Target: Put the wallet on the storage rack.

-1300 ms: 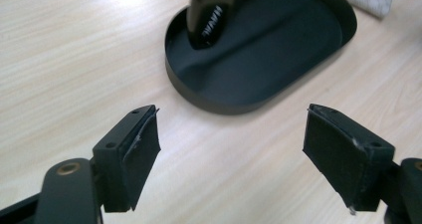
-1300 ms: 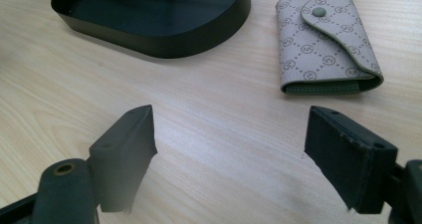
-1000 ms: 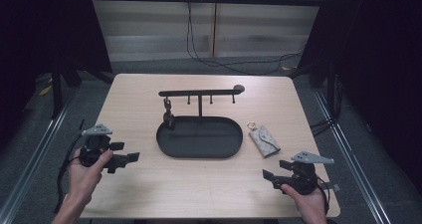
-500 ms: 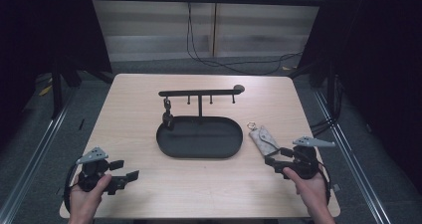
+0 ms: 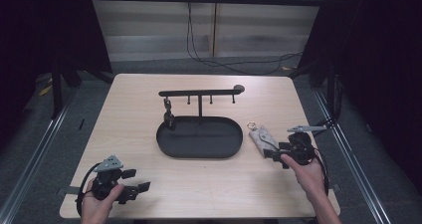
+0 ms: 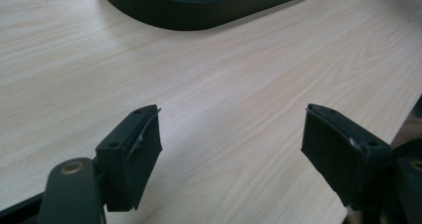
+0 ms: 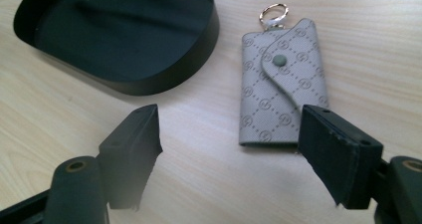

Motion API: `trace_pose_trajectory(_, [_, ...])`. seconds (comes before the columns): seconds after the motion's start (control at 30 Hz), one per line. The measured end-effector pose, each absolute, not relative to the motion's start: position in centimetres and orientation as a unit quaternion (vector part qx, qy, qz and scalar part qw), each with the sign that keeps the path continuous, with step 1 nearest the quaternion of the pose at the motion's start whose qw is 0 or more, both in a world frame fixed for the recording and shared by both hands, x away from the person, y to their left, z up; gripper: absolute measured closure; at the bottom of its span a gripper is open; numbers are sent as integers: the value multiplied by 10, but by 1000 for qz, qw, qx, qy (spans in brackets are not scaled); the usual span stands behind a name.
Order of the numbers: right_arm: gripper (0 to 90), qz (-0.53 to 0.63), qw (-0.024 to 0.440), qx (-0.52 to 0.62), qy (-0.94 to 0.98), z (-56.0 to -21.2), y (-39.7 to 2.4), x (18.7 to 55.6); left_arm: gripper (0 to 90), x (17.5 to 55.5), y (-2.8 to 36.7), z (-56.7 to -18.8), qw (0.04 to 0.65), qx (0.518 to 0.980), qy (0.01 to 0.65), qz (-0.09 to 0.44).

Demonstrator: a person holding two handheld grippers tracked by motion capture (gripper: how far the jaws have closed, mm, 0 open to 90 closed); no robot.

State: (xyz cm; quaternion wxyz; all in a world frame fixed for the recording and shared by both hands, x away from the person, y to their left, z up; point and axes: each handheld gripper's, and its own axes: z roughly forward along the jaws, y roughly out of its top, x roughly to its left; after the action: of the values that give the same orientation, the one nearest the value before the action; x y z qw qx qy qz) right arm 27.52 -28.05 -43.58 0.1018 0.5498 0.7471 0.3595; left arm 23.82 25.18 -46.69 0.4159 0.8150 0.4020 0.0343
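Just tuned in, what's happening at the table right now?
The right gripper, jaws open after closing partway, is at the near end of a grey key pouch lying flat beside the black oval tray; its pads aren't on it yet. The left gripper waits open over bare table at the near left corner.

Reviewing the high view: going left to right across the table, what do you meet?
left gripper → black oval tray with its hook stand → grey key pouch → right gripper, reaching the pouch's near end with its jaws apart.
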Motion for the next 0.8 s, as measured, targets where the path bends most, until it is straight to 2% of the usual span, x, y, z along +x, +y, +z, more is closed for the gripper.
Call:
trace_pose_trajectory(0.27, [190,300,99,561,765,-426,-276,306,213,231,251,-464,430,814,390,28])
trace_pose_trajectory(0.43, [186,264,105,559,779,-425,-273,318,213,232,253,-466,428,817,386,19])
trace_pose_trajectory(0.5, [185,243,87,557,789,-426,-272,328,227,232,251,-467,423,822,381,17])
trace_pose_trajectory(0.8, [187,212,63,559,799,-430,-268,348,226,230,252,-467,422,823,380,17])
